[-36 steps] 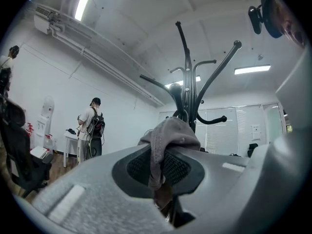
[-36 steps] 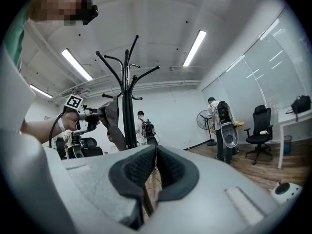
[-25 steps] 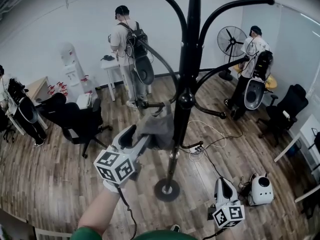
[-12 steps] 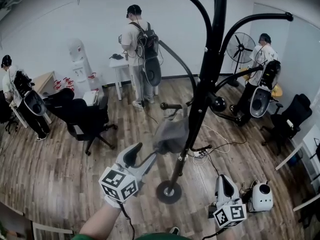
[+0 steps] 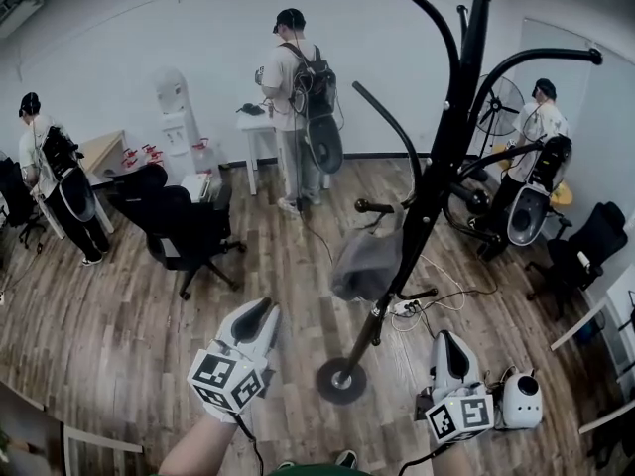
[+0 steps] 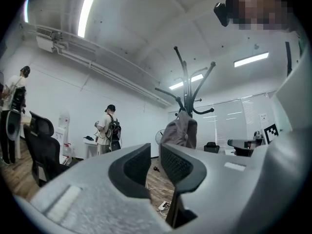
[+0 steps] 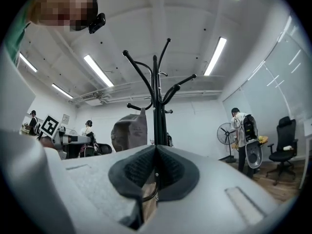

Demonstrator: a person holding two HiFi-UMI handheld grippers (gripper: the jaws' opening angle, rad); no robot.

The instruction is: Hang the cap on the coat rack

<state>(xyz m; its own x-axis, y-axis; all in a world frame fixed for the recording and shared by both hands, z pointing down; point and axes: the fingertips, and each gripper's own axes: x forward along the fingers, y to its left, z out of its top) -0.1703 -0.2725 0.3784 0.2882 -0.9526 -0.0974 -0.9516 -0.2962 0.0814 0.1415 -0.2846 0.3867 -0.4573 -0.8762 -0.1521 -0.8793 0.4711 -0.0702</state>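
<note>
The grey cap point(image 5: 367, 264) hangs on a low hook of the black coat rack point(image 5: 437, 172) and nothing holds it. My left gripper point(image 5: 260, 310) is low and to the left of the cap, well apart from it. Its jaws are closing with a narrow gap and nothing between them. In the left gripper view the cap point(image 6: 179, 130) hangs on the rack point(image 6: 185, 89) beyond my left gripper point(image 6: 155, 155). My right gripper point(image 5: 448, 340) is low at the right of the rack's base, shut and empty. The right gripper view shows the cap point(image 7: 129, 130) left of the pole point(image 7: 156, 106).
The rack's round base point(image 5: 340, 380) stands on the wood floor beside a power strip with cables point(image 5: 407, 305). A white round case point(image 5: 518, 400) lies near my right gripper. A black office chair point(image 5: 184, 231), a white table point(image 5: 260, 127), a fan point(image 5: 496, 102) and three standing people lie farther off.
My left gripper has drawn back down and left from the cap, which stays hanging on the rack. The right gripper has hardly moved.
</note>
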